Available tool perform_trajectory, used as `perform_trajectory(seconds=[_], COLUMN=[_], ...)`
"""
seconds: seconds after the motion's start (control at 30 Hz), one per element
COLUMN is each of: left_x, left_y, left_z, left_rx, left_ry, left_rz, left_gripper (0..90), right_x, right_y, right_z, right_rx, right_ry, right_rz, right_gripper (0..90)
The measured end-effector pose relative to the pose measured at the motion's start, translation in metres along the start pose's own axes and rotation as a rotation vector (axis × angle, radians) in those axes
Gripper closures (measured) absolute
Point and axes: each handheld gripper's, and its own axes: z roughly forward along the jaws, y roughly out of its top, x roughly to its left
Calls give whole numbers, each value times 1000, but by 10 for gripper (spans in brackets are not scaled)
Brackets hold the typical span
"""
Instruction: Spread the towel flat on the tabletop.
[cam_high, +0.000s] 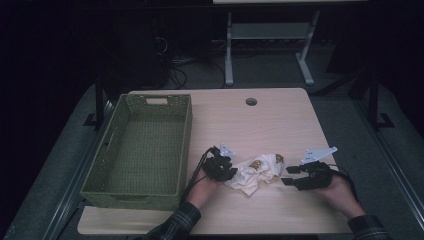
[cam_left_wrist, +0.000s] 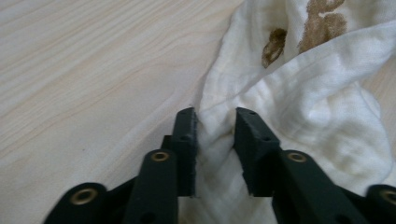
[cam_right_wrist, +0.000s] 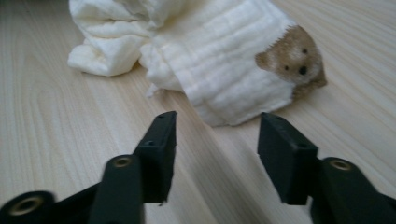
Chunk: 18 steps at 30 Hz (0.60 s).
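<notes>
The green basket (cam_high: 141, 150) at nine o'clock holds nothing. The left claw (cam_left_wrist: 215, 135) pinches the cloth (cam_left_wrist: 299, 107); the right claw (cam_right_wrist: 217, 140) gapes over bare bench (cam_right_wrist: 56, 140).

Pale wood-grain table (cam_high: 280, 120), green woven basket (cam_high: 142, 150) at its left — crumpled white cloth (cam_high: 257, 171) near the front edge

R gripper (cam_right_wrist: 215, 156) fingers apart, cloth (cam_right_wrist: 219, 60) just ahead on table (cam_right_wrist: 56, 140).
</notes>
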Motion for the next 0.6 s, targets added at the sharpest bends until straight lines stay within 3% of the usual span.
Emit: perform_trajectory(seconds=[0.1,0.3,0.4,0.47,0.5,0.6], left_x=[1,1,1,1,1,1], left_y=[1,2,3,3,4,5], left_z=[0,-2,-4,-5,-6,-11], left_rx=[0,-3,-10,-17,-24,-47], left_ry=[-12,-25,-26,-31,-31,-30], left_rz=[-7,-1,0,-6,-8,-16], left_gripper=[778,818,830,833,832,831], right_x=[5,10,12,10,7,3], right_y=[4,8,10,11,11,11], right_z=[3,10,15,16,15,11], right_rx=[-8,25,42,47,44,38], right_ry=[-10,-33,-41,-42,-38,-23], right_rz=[-28,-59,-64,-60,-32,-8], right_gripper=[552,566,625,717,832,872])
